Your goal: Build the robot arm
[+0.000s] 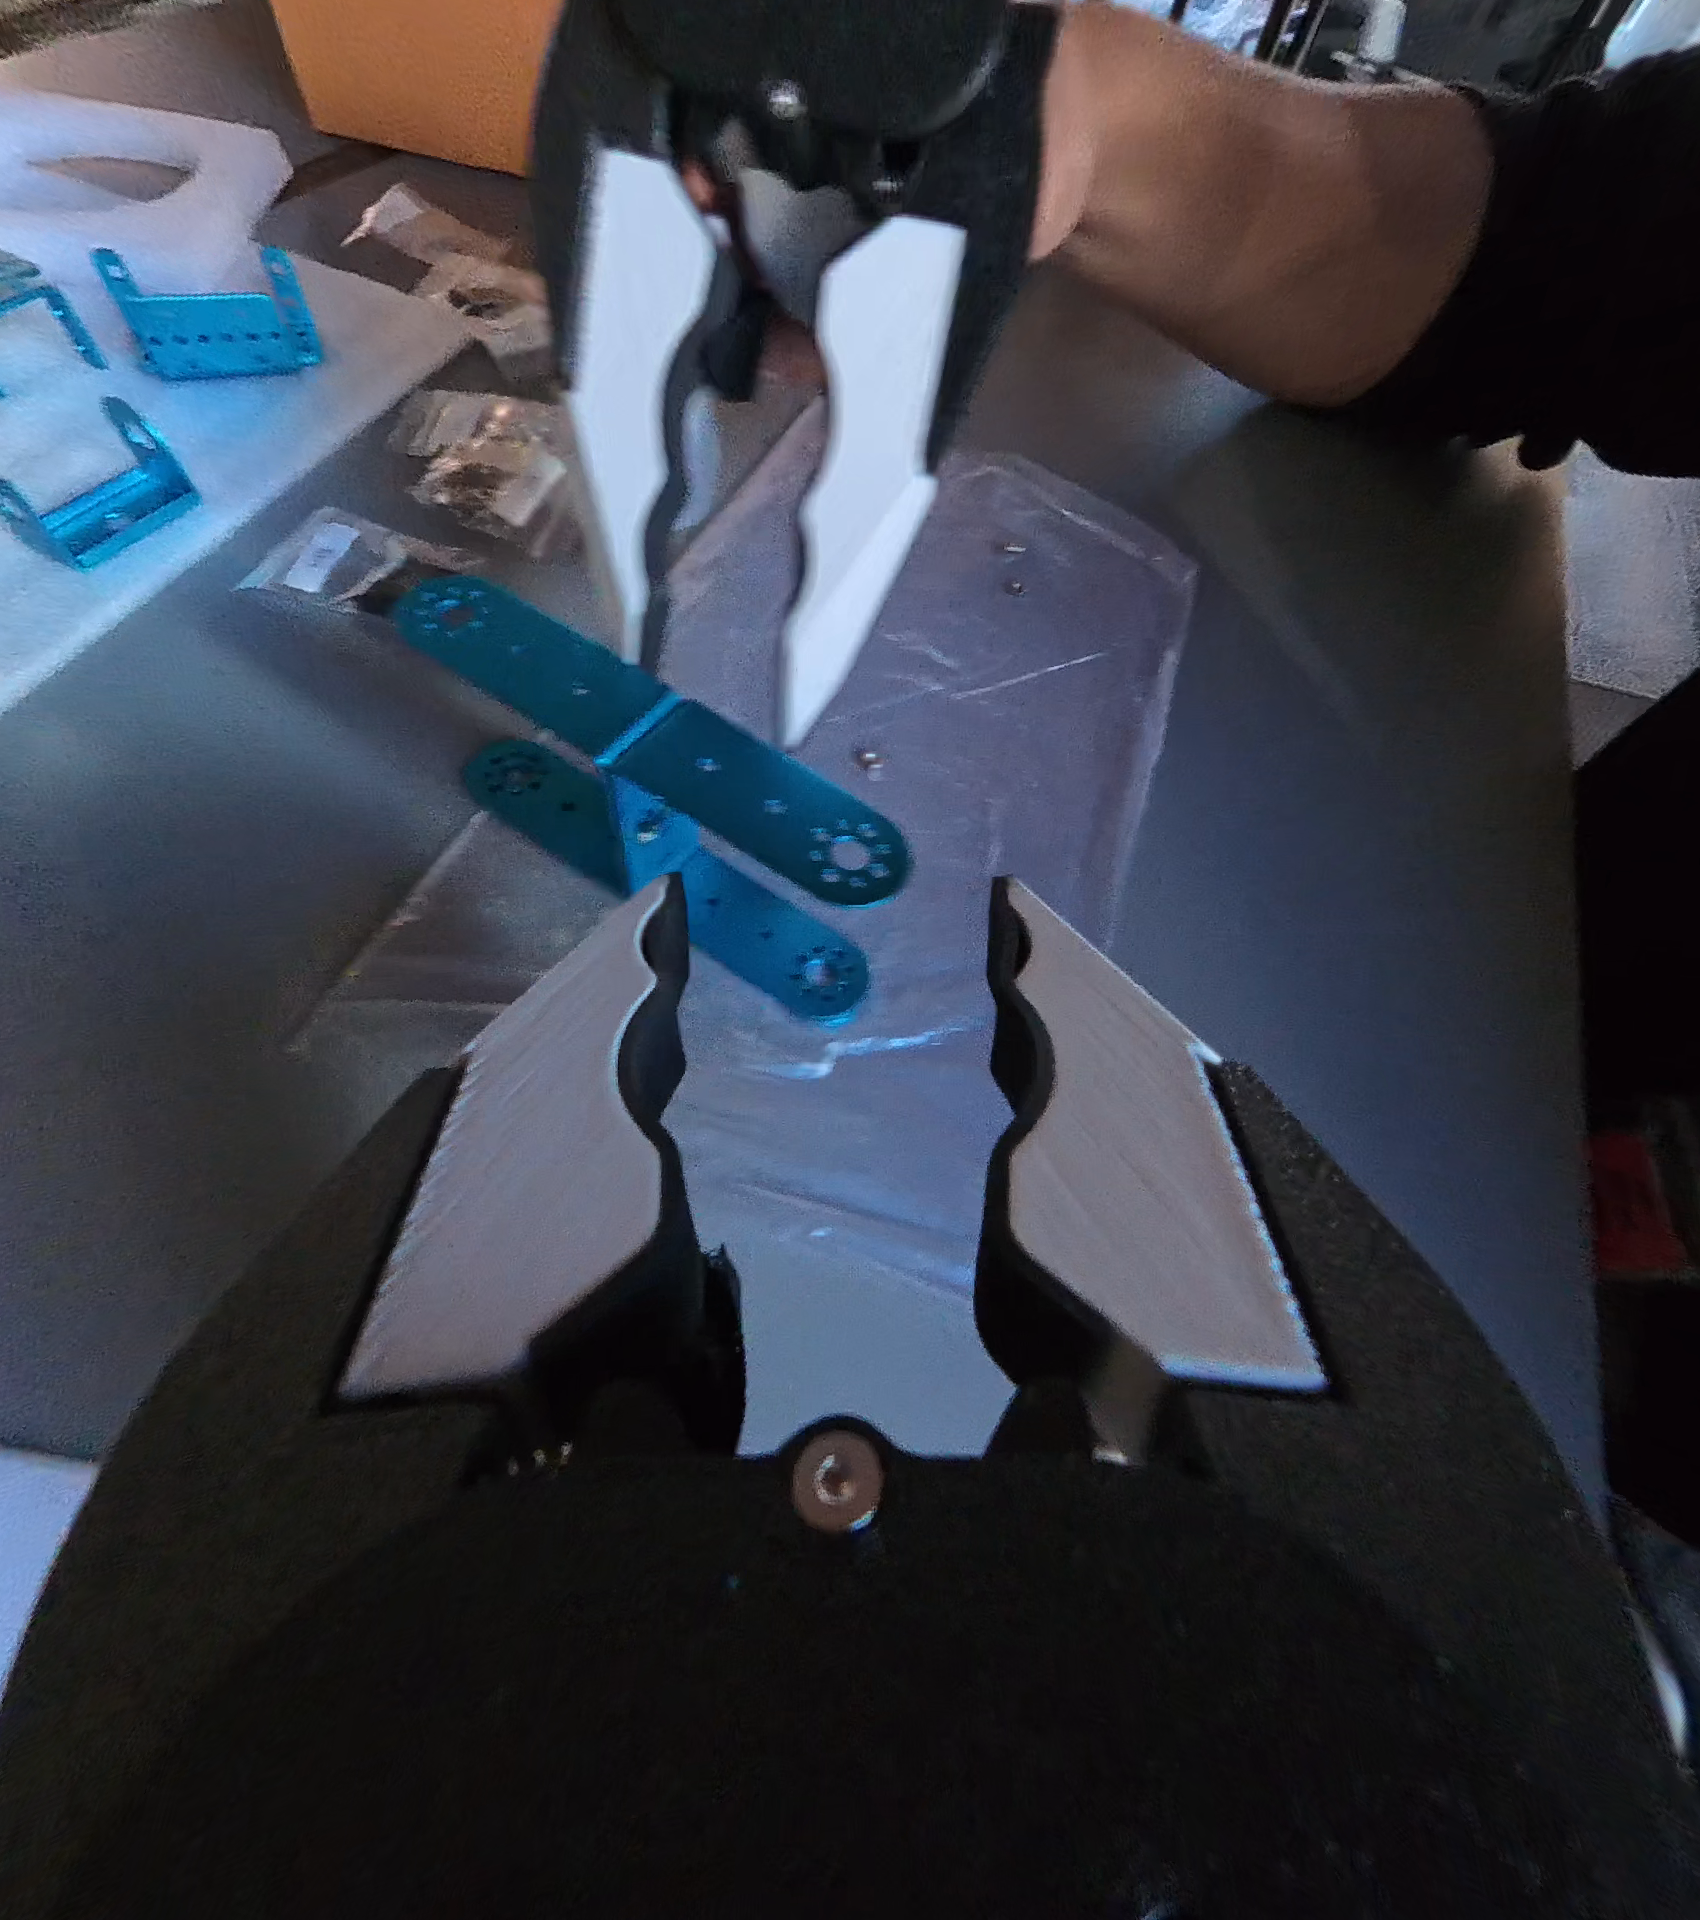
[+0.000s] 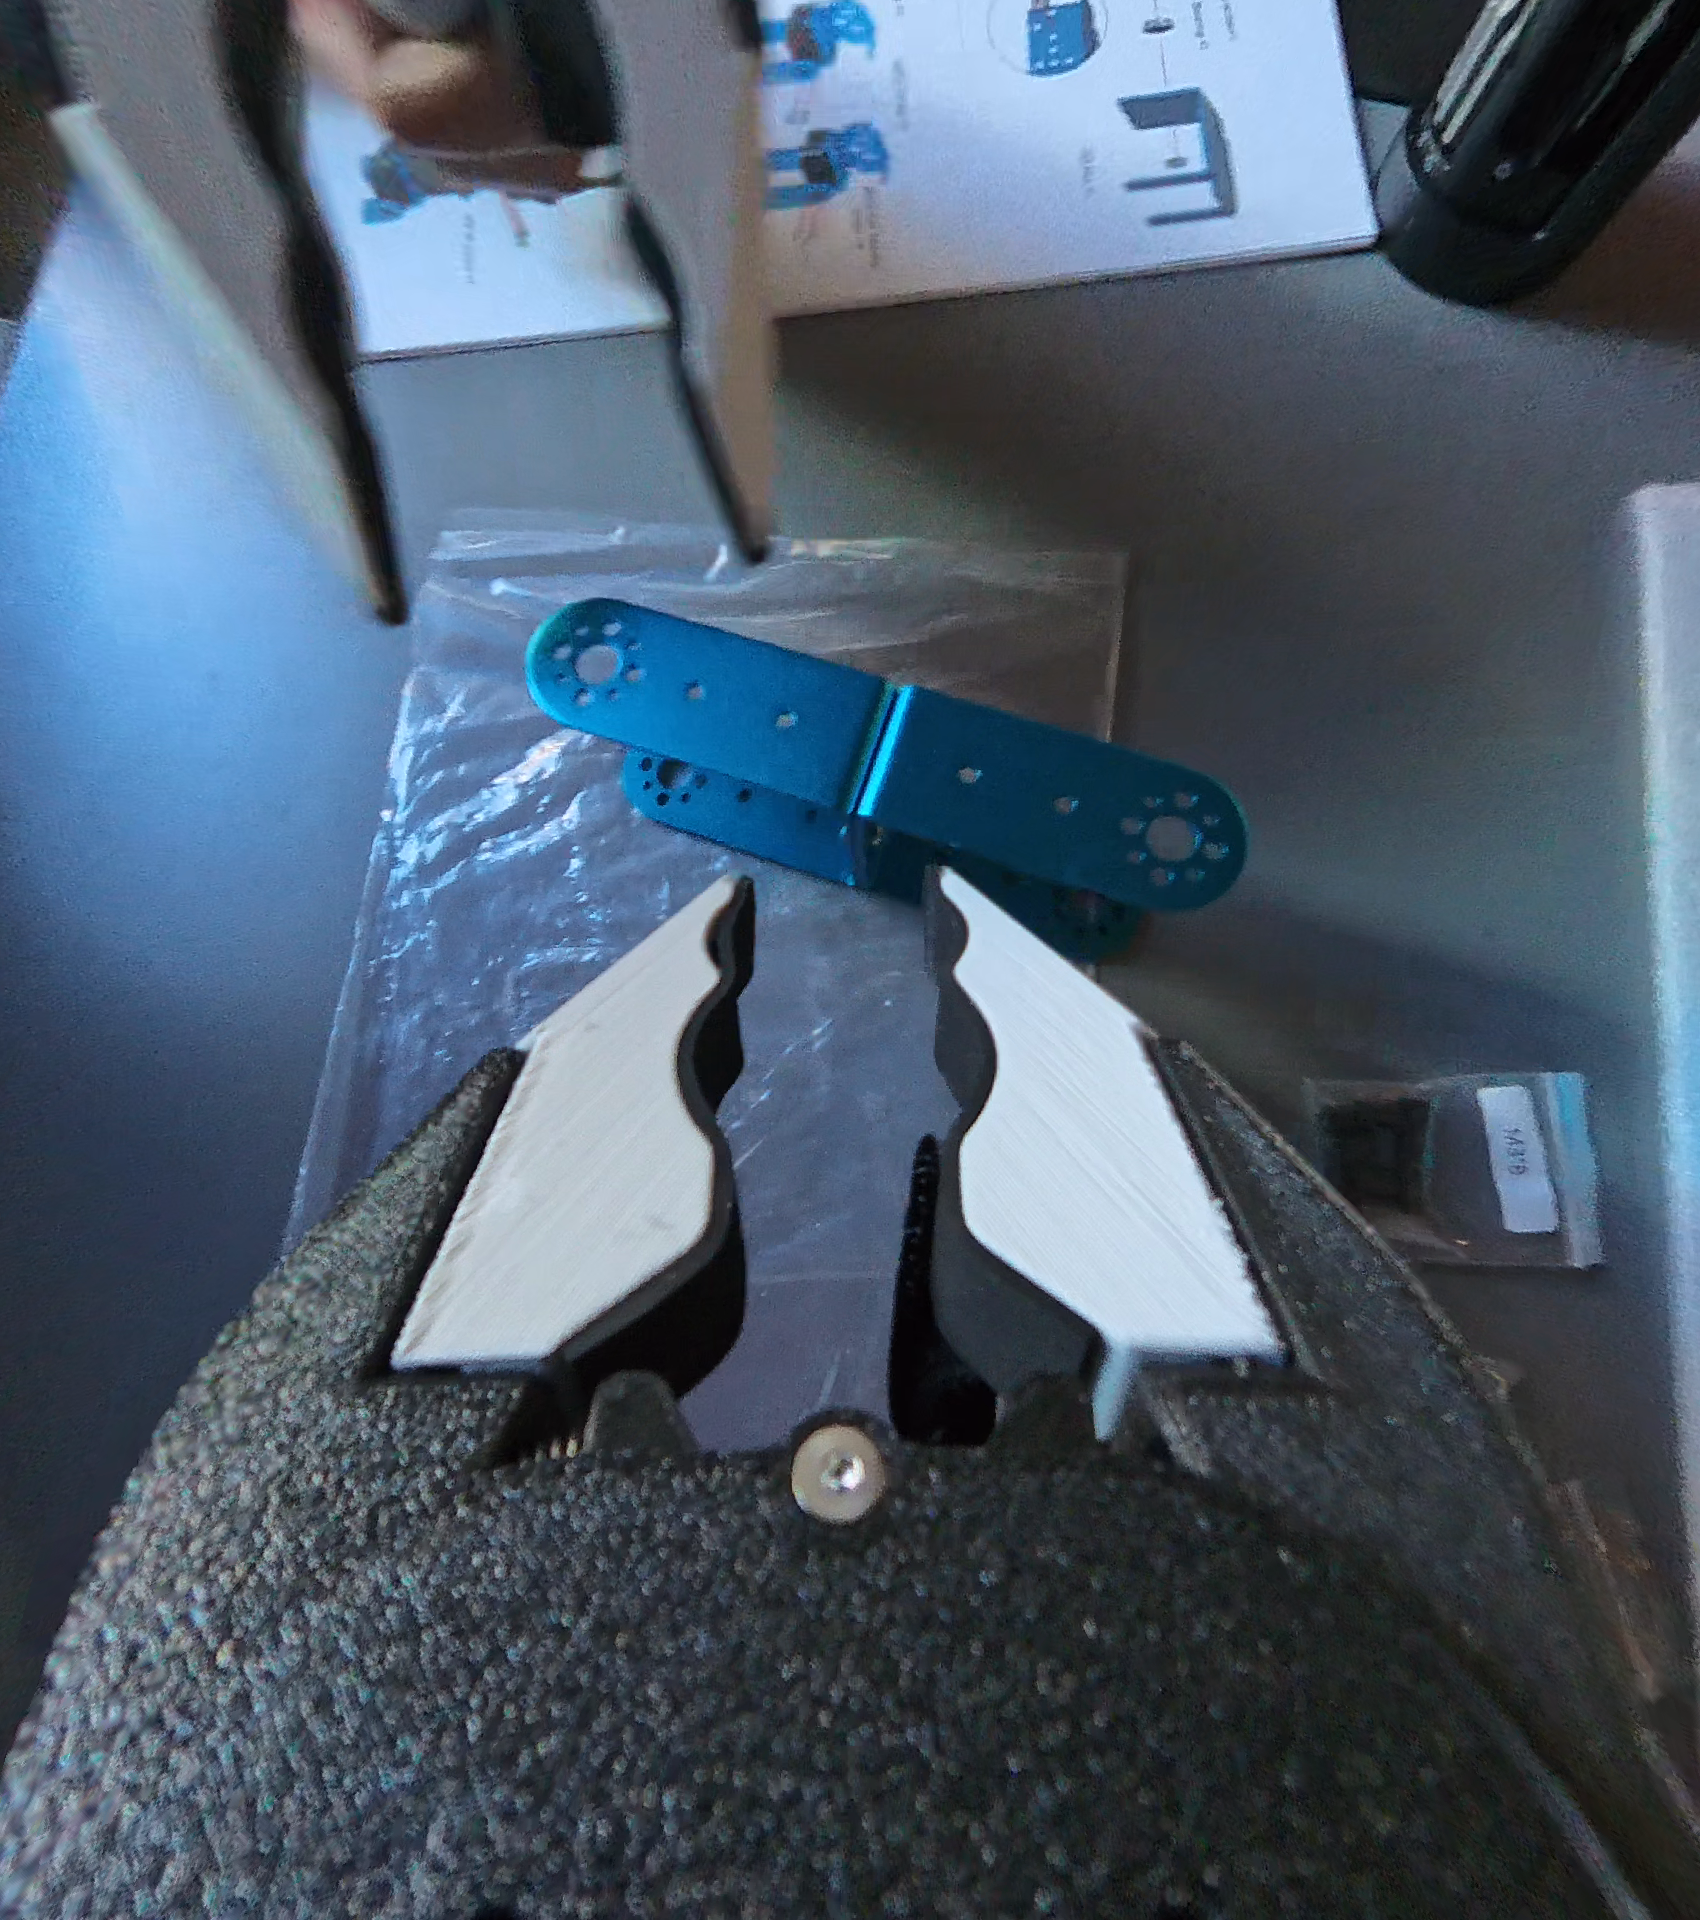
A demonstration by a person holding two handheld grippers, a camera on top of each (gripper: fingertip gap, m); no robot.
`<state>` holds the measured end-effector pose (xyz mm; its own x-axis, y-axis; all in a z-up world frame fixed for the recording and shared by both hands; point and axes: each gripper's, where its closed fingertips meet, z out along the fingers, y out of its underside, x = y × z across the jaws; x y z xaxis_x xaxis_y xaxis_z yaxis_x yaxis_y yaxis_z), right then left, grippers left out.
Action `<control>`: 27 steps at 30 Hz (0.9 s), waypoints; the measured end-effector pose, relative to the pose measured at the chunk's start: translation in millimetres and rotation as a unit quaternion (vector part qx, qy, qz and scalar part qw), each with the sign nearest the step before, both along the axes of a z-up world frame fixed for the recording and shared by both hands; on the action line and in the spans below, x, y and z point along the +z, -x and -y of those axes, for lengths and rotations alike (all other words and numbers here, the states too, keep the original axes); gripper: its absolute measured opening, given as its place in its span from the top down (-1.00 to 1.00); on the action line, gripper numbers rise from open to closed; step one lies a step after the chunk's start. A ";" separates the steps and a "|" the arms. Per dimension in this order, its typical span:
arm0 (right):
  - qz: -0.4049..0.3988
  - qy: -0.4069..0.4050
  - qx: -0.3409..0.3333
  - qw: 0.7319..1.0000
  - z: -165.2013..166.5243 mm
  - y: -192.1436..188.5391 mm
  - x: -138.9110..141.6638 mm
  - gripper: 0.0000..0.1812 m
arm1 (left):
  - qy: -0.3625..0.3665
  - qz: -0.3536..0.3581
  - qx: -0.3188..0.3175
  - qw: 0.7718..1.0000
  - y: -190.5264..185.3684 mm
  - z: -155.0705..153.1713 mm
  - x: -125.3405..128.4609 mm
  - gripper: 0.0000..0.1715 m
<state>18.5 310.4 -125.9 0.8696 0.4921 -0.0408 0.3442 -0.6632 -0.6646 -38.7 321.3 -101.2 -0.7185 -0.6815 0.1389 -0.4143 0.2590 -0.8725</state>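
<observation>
Diagonally across a clear bag [image 2: 617, 831] lies the blue bracket [image 2: 887, 769], flanked by both grippers' parted, empty fingers.

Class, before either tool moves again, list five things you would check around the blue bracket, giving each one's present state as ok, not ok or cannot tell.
1. Left tool open and empty: ok.
2. Right tool open and empty: ok.
3. Blue bracket free of both tools: ok.
4. Blue bracket resting on the clear plastic bag: ok.
5. Small loose screws on the bag kept clear of the tools: ok.
6. Whether the bracket's two halves are fastened together: cannot tell.
</observation>
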 end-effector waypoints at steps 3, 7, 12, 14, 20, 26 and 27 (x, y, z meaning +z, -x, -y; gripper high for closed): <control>-0.033 -0.002 0.008 0.999 4.6 4.9 4.4 0.65 | 0.008 -0.004 -0.028 1.000 -16.6 -11.1 -1.1 0.33; -0.037 0.005 0.007 0.999 12.1 -0.5 0.1 0.68 | 0.032 -0.052 -0.092 0.994 -29.1 -11.8 -9.3 0.30; -0.076 -0.025 0.011 0.997 11.9 -4.3 9.1 0.68 | 0.074 -0.079 -0.178 0.978 -25.8 -10.5 1.9 0.32; -0.093 -0.027 0.019 0.995 9.8 -2.1 9.7 0.68 | 0.123 -0.107 -0.217 0.962 -16.4 -15.9 12.5 0.32; -0.060 -0.015 0.039 0.997 11.8 -4.5 0.7 0.71 | 0.092 -0.093 -0.180 0.975 -46.9 -25.4 -7.5 0.46; -0.074 -0.008 0.054 0.996 14.3 2.9 0.5 0.74 | 0.037 -0.081 -0.200 0.976 -52.5 -13.7 -16.6 0.45; -0.073 -0.008 0.055 0.996 13.8 3.4 0.5 0.74 | 0.027 -0.075 -0.197 0.977 -56.1 -13.1 -18.0 0.45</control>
